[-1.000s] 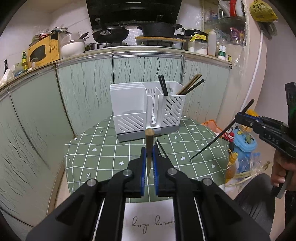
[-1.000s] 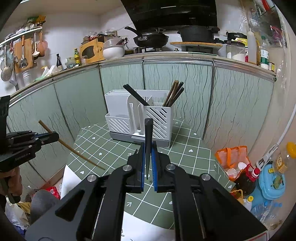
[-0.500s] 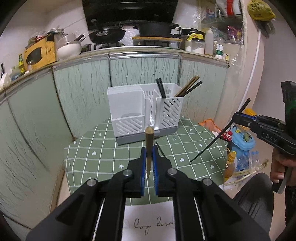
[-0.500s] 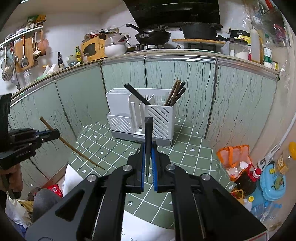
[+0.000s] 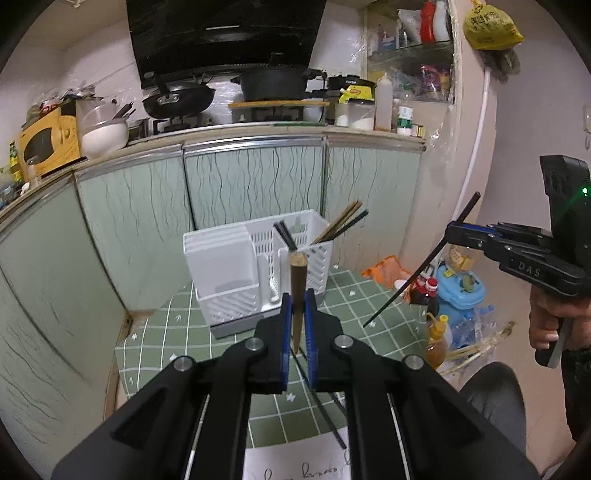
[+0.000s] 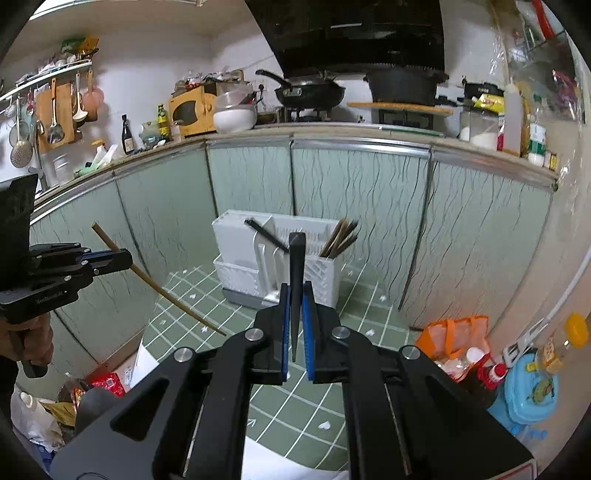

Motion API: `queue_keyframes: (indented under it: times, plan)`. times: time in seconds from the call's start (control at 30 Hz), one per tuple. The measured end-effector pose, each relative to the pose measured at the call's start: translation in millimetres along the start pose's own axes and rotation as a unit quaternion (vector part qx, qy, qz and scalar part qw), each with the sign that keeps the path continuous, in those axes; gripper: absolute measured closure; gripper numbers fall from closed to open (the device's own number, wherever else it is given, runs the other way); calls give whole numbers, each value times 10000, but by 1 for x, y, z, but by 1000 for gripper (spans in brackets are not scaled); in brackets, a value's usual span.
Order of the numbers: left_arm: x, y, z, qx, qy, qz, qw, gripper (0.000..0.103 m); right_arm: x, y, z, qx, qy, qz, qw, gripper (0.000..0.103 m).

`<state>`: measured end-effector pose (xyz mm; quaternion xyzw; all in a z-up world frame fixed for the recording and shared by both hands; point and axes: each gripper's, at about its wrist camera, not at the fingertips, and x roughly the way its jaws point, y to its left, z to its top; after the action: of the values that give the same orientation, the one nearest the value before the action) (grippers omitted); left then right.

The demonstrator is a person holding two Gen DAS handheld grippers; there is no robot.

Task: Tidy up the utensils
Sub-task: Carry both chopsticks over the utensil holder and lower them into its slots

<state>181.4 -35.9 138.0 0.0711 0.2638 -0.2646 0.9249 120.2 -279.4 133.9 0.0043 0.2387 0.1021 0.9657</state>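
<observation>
The letters "DAS" are printed in pale characters on the body of the right gripper (image 5: 452, 232), as it is seen from the left wrist camera. On a white sheet (image 5: 295, 463) lying at the near edge of the table, some handwritten script is seen, but it cannot be read. A yellow bag (image 5: 491, 24) hung high on the wall carries red print that is too small to be read.

A white utensil holder (image 5: 258, 273) is placed on the green checked tablecloth (image 5: 170, 332), near the cabinet fronts. In its right slotted compartment several brown and dark chopsticks (image 5: 341, 223) are kept, leaning to the right. Two black chopsticks (image 5: 285, 233) are leaned to the left in the middle part. What is in the left closed compartment cannot be told.

The left gripper (image 5: 296, 326) is closed on a brown chopstick (image 5: 296, 291), which is held almost upright between the blue pads. The right gripper is closed on a black chopstick (image 6: 296, 284), held in the same manner, with its thin end downward. Both grippers are held above the table, well apart from the holder. One more black chopstick (image 5: 325, 410) is lying on the tablecloth below the left gripper.
</observation>
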Motion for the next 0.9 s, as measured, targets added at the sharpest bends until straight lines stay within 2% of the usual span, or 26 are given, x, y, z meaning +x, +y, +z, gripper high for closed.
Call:
queue_keyframes:
  times: [0.4,0.9]
  plan:
    - [0,1,53,-107,-125,-394,9991,95,-18,-14,57,-98,5,252,9996,97]
    - [26,16,109,-120,-129,-610,9980,95,-1,-28,114,-193,38,465,9987,97]
